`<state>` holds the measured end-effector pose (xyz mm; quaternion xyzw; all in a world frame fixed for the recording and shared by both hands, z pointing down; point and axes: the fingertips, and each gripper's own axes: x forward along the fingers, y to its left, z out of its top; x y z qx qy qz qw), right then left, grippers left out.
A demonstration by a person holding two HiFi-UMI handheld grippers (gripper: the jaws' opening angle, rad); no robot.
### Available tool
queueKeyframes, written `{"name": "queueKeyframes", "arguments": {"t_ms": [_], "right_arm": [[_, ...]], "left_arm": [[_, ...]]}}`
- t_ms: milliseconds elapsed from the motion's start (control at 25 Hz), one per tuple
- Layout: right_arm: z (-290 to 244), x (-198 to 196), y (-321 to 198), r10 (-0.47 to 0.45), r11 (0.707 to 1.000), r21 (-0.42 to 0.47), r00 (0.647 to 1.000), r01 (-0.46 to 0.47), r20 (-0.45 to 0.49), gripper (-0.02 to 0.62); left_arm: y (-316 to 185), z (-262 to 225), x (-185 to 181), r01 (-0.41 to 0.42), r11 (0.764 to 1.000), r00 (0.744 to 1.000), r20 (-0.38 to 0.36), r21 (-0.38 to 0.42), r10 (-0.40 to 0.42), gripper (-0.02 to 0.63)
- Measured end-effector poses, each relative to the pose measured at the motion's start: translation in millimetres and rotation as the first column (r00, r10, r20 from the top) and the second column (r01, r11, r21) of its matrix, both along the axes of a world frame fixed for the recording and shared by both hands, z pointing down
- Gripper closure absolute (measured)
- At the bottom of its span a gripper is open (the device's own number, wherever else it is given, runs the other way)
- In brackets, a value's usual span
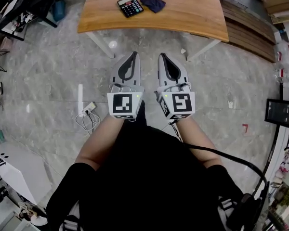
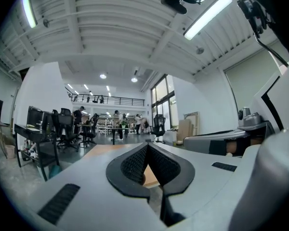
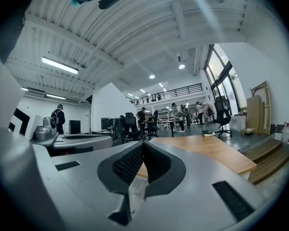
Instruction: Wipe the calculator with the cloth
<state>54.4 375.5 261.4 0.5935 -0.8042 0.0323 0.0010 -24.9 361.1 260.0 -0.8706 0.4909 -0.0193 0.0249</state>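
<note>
**Hand-held grippers shut and empty, short of the worktop**

A person stood on the grey stone floor [image 1: 48,66], some way short of the wooden worktop [image 1: 192,13]. The left hand-held gripper [image 1: 133,55] and the right hand-held gripper [image 1: 162,56] were held level and side by side, just apart from each other. Their tips pointed toward the worktop's near edge.

Each gripper's own camera showed its dark ribbed jaws drawn together at the tip with nothing between them. Both were closed and carried nothing.

The black calculator [image 1: 130,6] lay face up on the far left part of the worktop, well apart from both grippers. The dark blue cloth [image 1: 153,3] sat crumpled just beside it on its right. Whether the two touched could not be made out.

By the look of it, the task stood at its opening step. The reach toward the worktop was in hand, the cloth had not been picked up and no wiping had begun.

The next move would likely call for closing the gap to the worktop. One gripper, probably the right since the cloth lay on that side, would open over the cloth and pinch a fold of it. The left might then be needed to steady the calculator, which looked light enough to slide under a wiping stroke.
</note>
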Motion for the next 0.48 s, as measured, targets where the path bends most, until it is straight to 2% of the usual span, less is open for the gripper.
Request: {"name": "queueKeyframes", "arguments": {"t_ms": [280, 480], "right_arm": [[-5, -16, -130, 0.022, 1.000, -0.015, 1.000, -0.022, -0.014, 0.580], [-2, -22, -200, 0.055, 0.998, -0.020, 0.998, -0.055, -0.016, 0.580]], "left_arm": [[-126, 2, -7, -0.056, 0.998, 0.998, 0.010, -0.030, 0.057, 0.606], [-193, 7, -17, -0.077, 0.996, 0.997, 0.003, -0.042, 0.077, 0.606]]}}
